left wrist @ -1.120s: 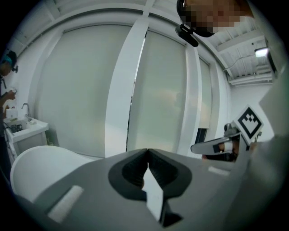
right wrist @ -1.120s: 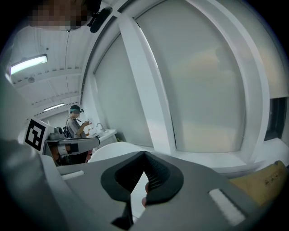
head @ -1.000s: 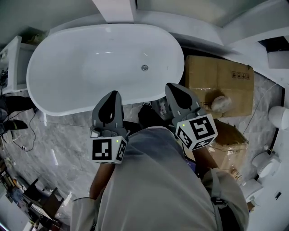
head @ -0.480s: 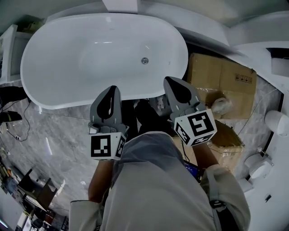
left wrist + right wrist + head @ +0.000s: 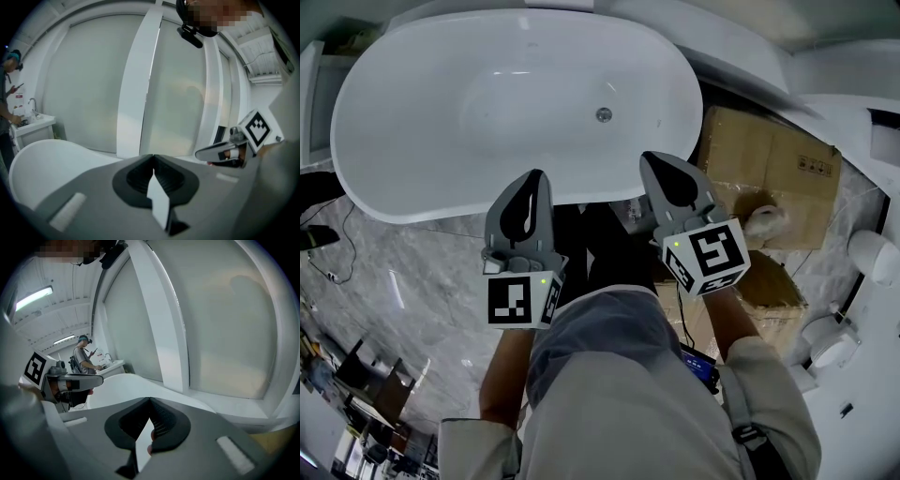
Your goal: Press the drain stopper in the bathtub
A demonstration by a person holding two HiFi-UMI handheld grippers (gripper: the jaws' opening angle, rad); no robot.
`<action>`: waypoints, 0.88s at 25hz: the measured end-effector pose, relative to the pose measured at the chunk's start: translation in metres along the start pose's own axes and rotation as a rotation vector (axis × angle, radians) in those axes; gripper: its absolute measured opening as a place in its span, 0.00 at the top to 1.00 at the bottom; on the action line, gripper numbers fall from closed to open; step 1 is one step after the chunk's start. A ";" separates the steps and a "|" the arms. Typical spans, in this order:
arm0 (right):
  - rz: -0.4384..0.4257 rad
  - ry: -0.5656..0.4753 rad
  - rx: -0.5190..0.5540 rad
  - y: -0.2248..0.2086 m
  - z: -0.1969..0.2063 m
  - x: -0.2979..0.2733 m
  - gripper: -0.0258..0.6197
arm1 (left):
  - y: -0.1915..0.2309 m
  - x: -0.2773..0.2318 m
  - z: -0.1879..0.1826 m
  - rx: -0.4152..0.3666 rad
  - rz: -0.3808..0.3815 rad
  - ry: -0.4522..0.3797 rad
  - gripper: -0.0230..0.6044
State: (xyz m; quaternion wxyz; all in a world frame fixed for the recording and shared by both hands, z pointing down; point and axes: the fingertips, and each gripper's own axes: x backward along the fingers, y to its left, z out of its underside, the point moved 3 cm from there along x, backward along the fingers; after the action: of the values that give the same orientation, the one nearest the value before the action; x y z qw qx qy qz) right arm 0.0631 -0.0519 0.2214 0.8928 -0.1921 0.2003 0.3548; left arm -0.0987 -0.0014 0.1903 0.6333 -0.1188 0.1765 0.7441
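Seen from above, a person is standing on a grey marble floor [image 5: 403,291] facing a white oval bathtub [image 5: 403,141], which is filling the upper left and centre of the head view. The left gripper [image 5: 534,187] is hanging just short of the tub's near rim [image 5: 591,199], pointing forward; its own view is showing the two jaws pressed together with nothing between them. Further right, the drain stopper [image 5: 603,114] is sitting as a small round metal disc on the tub bottom, towards the far right end of the basin and well apart from both grippers. The right gripper [image 5: 661,173] is hovering beside the left one at the rim, and its jaws are likewise meeting at the tip and gripping nothing. At the far right, a cardboard box [image 5: 769,169] is standing against the end of the tub. The press does not appear to have begun, and either gripper would need to reach over the rim and down into the basin. The likely trouble is a narrow closed tip skidding off the small, smooth stopper onto the glossy enamel, or landing off-centre so that the stopper is not pushed down. A deep lean over the rim could also be knocking a gripper against the tub wall.
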 end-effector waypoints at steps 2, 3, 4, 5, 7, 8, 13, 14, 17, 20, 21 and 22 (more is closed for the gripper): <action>-0.009 0.008 0.008 -0.002 0.006 -0.011 0.96 | 0.006 -0.005 0.007 0.001 -0.004 0.006 0.96; -0.013 0.011 0.011 -0.002 0.010 -0.016 0.96 | 0.009 -0.008 0.011 0.002 -0.002 0.011 0.96; -0.017 0.014 0.014 -0.003 0.014 -0.022 0.96 | 0.012 -0.011 0.016 0.003 0.001 0.018 0.96; -0.019 0.018 0.015 -0.005 0.018 -0.028 0.96 | 0.015 -0.014 0.021 0.004 0.004 0.027 0.96; -0.023 0.028 0.015 -0.010 0.026 -0.040 0.96 | 0.019 -0.023 0.031 0.010 0.011 0.047 0.96; -0.025 0.035 0.014 -0.014 0.031 -0.046 0.96 | 0.020 -0.028 0.036 0.011 0.014 0.056 0.96; -0.029 0.054 0.002 -0.030 0.052 -0.074 0.96 | 0.028 -0.048 0.058 0.020 0.017 0.080 0.96; -0.029 0.052 0.003 -0.033 0.055 -0.080 0.96 | 0.031 -0.052 0.062 0.022 0.019 0.083 0.96; -0.032 0.049 0.009 -0.041 0.067 -0.096 0.96 | 0.038 -0.062 0.076 0.027 0.021 0.091 0.96; -0.033 0.063 0.018 -0.045 0.082 -0.111 0.96 | 0.046 -0.071 0.090 0.034 0.020 0.097 0.96; -0.033 0.069 0.021 -0.047 0.086 -0.116 0.96 | 0.049 -0.074 0.094 0.037 0.019 0.098 0.96; -0.033 0.074 0.024 -0.048 0.090 -0.122 0.96 | 0.052 -0.077 0.098 0.039 0.017 0.098 0.96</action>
State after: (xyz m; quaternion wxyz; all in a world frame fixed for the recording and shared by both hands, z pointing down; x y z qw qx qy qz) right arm 0.0357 -0.1085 0.3679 0.8928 -0.1976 0.2344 0.3301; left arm -0.1323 -0.0372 0.3165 0.6198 -0.1412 0.2227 0.7391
